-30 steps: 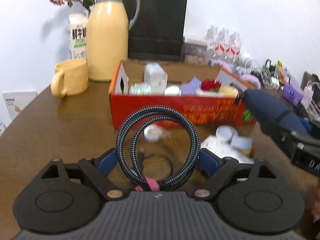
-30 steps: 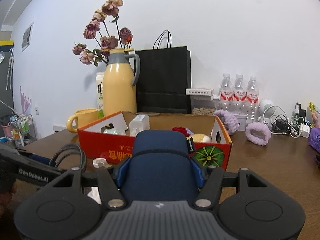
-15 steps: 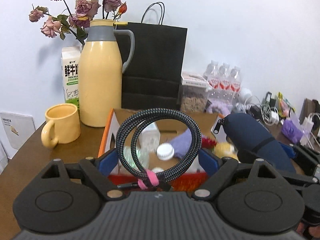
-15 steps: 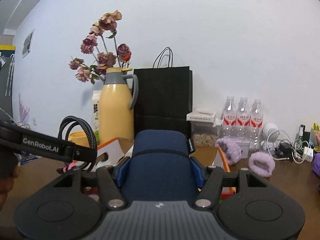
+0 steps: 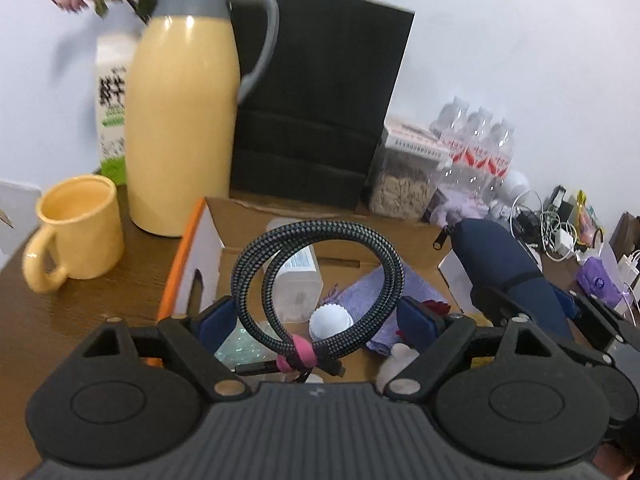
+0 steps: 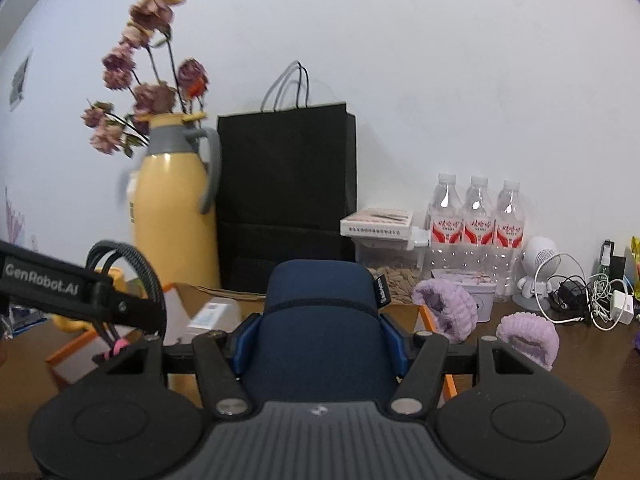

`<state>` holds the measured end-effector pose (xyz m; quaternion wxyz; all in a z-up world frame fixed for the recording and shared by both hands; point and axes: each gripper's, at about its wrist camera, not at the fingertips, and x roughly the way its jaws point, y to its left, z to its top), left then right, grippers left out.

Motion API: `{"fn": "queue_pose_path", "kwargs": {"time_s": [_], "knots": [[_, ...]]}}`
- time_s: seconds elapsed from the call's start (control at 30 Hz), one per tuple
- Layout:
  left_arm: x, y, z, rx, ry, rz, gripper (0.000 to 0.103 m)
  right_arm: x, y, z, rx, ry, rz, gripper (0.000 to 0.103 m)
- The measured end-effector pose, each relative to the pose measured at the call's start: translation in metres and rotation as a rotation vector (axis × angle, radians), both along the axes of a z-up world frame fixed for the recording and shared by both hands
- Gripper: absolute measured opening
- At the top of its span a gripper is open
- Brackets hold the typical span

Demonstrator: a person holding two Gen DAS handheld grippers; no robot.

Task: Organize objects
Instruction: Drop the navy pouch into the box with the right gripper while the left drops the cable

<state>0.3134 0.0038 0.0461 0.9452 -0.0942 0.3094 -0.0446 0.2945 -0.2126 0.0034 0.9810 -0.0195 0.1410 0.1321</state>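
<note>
Left hand-held gripper [image 5: 318,316] is being kept wide around a coiled cable [image 5: 316,276] above the cardboard box [image 5: 192,248]; right hand-held gripper [image 6: 320,338] is being clamped on a navy pouch [image 6: 320,320] beside it.

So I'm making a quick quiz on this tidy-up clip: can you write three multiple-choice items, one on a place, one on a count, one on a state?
1. Where does the yellow mug stand?
A. inside the cardboard box
B. on the table, on the jug's side of the box
C. on top of the black paper bag

2. How many water bottles stand by the wall?
A. two
B. three
C. five

3. What is in the left hand-held gripper?
A. a coiled braided cable
B. nothing, jaws empty
C. a purple scrunchie

Answers:
1 B, it sits on the wood next to the yellow jug, outside the cardboard box.
2 B, three caps and red labels in a row.
3 A, the coiled braided cable with a pink tie stands between its blue pads.
</note>
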Motion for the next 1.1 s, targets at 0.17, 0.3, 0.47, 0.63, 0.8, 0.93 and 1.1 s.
{"fn": "queue_pose_path", "kwargs": {"time_s": [0.17,0.3,0.47,0.63,0.8,0.93,1.1], "knots": [[0.022,-0.002,-0.014,0.026,0.04,-0.035,0.09,0.031,0.001,-0.014,-0.031,0.045,-0.013,0.064],[0.019,-0.006,-0.02,0.065,-0.028,-0.039,0.103,0.041,-0.004,-0.022,-0.046,0.058,-0.023,0.101],[0.021,-0.008,-0.03,0.099,-0.012,-0.023,0.103,0.038,-0.01,-0.022,-0.035,0.064,-0.024,0.103],[0.02,-0.007,-0.034,0.111,-0.005,-0.003,0.103,0.034,-0.007,-0.025,-0.051,0.076,-0.017,0.103],[0.013,-0.007,-0.03,0.118,-0.034,0.012,0.103,0.027,-0.004,-0.024,-0.069,0.062,-0.02,0.103],[-0.001,-0.007,-0.025,0.129,-0.073,0.022,0.103,0.018,-0.002,-0.021,-0.081,0.044,-0.019,0.103],[-0.02,-0.004,-0.018,0.123,-0.132,0.035,0.103,0.002,-0.001,-0.016,-0.081,0.036,-0.005,0.103]]}}
